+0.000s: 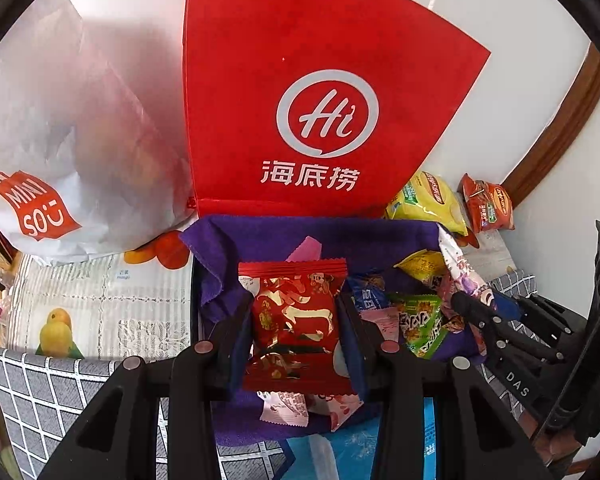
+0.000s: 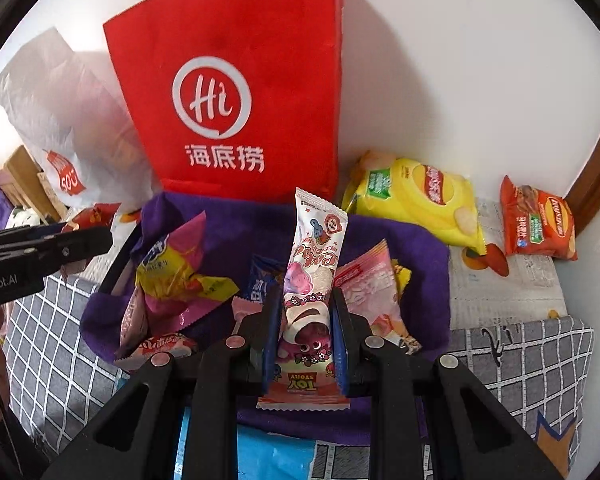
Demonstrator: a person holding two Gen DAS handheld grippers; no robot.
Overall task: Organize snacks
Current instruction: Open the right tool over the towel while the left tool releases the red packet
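My left gripper [image 1: 296, 312] is shut on a red snack packet [image 1: 296, 320] with gold print, held above a bin lined with purple cloth [image 1: 360, 236]. My right gripper [image 2: 305, 304] is shut on a long pink-and-white Toy Story snack bar [image 2: 314, 272], standing upright over the same purple-lined bin [image 2: 416, 236]. Several small wrapped snacks lie in the bin, among them a green packet [image 1: 420, 328] and a yellow-pink packet [image 2: 172, 276]. The right gripper shows at the right of the left wrist view [image 1: 484, 312]; the left gripper shows at the left edge of the right wrist view [image 2: 80, 246].
A red paper bag [image 2: 236, 92] with a white Hi logo stands behind the bin against the white wall. A white Miniso bag [image 1: 40, 160] leans to its left. A yellow chip bag [image 2: 416, 200] and an orange chip bag [image 2: 540, 220] lie to the right. A grey checked cloth [image 2: 520, 360] covers the table.
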